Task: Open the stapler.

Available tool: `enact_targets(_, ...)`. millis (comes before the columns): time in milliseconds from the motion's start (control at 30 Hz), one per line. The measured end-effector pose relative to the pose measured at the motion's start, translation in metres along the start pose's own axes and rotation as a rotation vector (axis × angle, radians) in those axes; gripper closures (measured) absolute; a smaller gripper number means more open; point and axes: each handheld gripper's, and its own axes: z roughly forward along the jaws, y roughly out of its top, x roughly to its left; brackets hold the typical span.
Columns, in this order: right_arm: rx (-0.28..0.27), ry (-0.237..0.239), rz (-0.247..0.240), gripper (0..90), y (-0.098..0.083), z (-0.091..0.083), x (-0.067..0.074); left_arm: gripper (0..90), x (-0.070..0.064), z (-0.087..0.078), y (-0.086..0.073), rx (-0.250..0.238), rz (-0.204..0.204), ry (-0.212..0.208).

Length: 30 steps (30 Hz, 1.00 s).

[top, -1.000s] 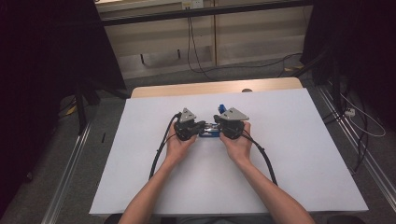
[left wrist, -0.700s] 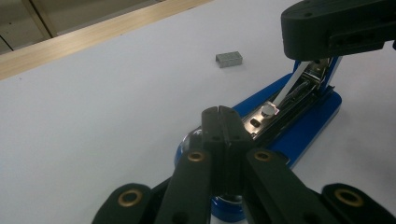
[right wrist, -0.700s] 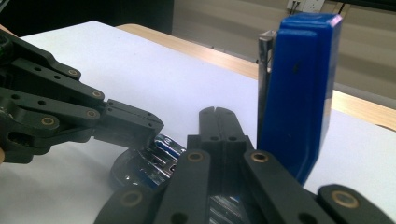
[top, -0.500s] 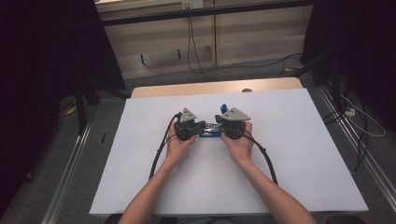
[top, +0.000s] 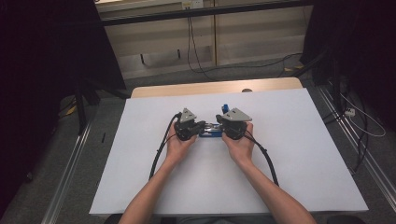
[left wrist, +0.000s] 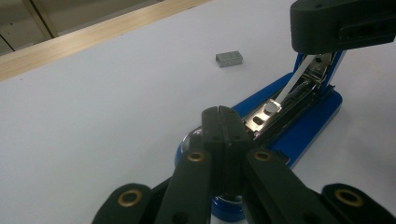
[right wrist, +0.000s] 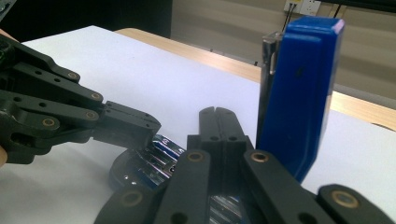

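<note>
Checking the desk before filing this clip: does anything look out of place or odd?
The blue stapler lies opened, its top swung upright and the staple channel bare. A loose block of staples sits apart on the white table. Nothing looks spilled or broken.

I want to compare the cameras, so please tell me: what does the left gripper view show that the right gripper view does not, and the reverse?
The left gripper view alone shows a small block of staples lying on the white table, apart from the stapler, and the stapler's open metal channel.

The right gripper view alone shows the stapler's blue lid standing upright, and wall sockets far behind.

Both share the blue stapler, the white table with its wooden edge, and shut tongs: the left tongs and the right tongs.
</note>
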Motion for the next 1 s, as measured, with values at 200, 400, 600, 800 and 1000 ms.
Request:
enact_targets(200, -0.004, -0.002, 0.015, 90.0, 0.000, -0.003, -0.003, 90.0, 0.000, 0.000, 0.000, -0.002, 0.001, -0.003)
enact_targets(400, -0.014, -0.011, 0.008, 90.0, 0.000, -0.005, -0.004, 90.0, 0.000, 0.000, 0.000, 0.000, 0.003, -0.002)
enact_targets(600, -0.018, -0.040, 0.023, 90.0, -0.001, -0.011, -0.015, 90.0, 0.000, 0.000, 0.000, 0.000, 0.005, -0.004)
enact_targets(800, -0.015, -0.027, 0.026, 90.0, -0.001, -0.017, -0.018, 90.0, 0.000, 0.000, 0.000, -0.001, 0.006, -0.002)
enact_targets(1000, -0.012, -0.033, 0.024, 90.0, -0.001, -0.017, -0.019, 90.0, 0.000, 0.000, 0.000, 0.000, 0.006, -0.003)
